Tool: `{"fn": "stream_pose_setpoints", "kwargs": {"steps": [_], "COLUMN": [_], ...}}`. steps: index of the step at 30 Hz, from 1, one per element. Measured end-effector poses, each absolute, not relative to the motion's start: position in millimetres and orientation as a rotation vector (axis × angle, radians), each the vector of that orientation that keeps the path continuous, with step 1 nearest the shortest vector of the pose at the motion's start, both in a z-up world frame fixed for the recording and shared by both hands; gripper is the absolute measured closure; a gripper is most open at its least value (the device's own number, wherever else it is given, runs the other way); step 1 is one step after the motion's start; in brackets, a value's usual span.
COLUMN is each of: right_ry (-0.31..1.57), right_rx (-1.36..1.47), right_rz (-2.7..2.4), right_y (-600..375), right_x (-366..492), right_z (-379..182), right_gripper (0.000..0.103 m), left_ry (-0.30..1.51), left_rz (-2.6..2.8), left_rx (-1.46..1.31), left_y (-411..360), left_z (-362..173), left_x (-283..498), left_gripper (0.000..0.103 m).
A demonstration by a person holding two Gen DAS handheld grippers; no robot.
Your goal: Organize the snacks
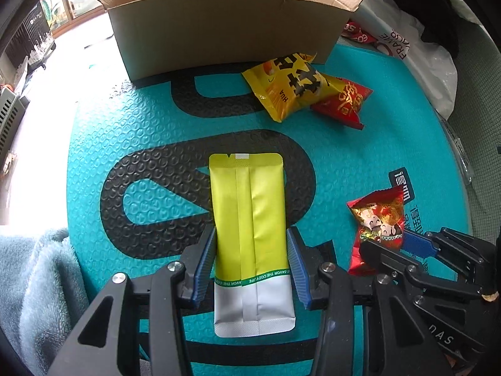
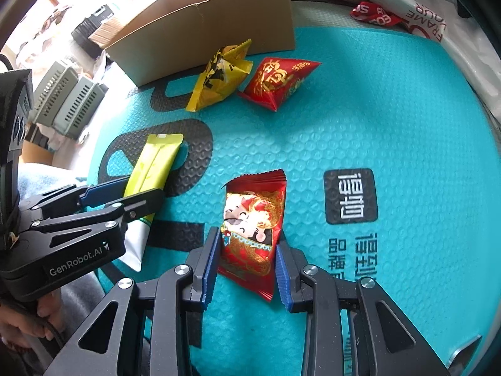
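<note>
Gripping the green packet [image 1: 247,219] with the left tool [image 1: 250,250], the red packet [image 2: 253,232] with the right tool [image 2: 247,257]. Not yet boxed: both, plus two snacks at twelve o'clock beside the cardboard box [image 1: 225,28].

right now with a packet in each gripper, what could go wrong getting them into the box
1. The left gripper grips the long green packet near one end, so it may droop or swing.
2. The right gripper pinches a crinkly red packet that could slip.
3. The yellow packet and another red one lie against the cardboard box; a low approach could knock them.
</note>
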State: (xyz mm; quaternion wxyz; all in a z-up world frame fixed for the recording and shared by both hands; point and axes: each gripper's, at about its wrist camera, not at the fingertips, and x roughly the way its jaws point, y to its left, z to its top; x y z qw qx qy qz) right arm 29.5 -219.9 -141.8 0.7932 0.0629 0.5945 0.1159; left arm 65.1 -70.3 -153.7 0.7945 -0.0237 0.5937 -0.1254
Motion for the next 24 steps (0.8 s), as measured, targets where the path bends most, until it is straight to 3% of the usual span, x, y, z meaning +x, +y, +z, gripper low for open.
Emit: {"fn": "stream_pose_setpoints", "kwargs": {"steps": [9, 13, 15, 17, 19, 24], "right_ry": [1.286, 1.279, 1.269, 1.26, 1.254, 1.259], "right_rx": [0.144, 0.121, 0.096, 0.074, 0.033, 0.081], "right_rz": [0.238, 0.259, 0.243, 0.229, 0.201, 0.212], "right_y": [-218.1, -210.2, -205.4, -202.3, -200.2, -206.1], "right_x": [22.5, 23.0, 22.4, 21.8, 21.5, 24.2], "right_z": [-144.9, -147.1, -147.7, -148.2, -149.0, -146.1], "right_gripper": [0.068, 0.054, 0.054, 0.055, 0.068, 0.071], "left_ry": [1.284, 1.272, 1.27, 1.27, 1.275, 1.26], "left_rz": [-0.267, -0.263, -0.251, -0.242, -0.23, -0.246], "left_rx": [-0.005, 0.009, 0.034, 0.051, 0.058, 0.024], "left_y": [-75.9, -80.3, -84.0, -86.5, -88.9, -88.4], "left_z": [-155.1, -156.9, -157.0, -156.6, -155.0, -146.8], "left_x": [69.9, 72.7, 73.5, 74.3, 75.4, 71.8], "left_gripper": [0.056, 0.057, 0.06, 0.061, 0.062, 0.063]}}
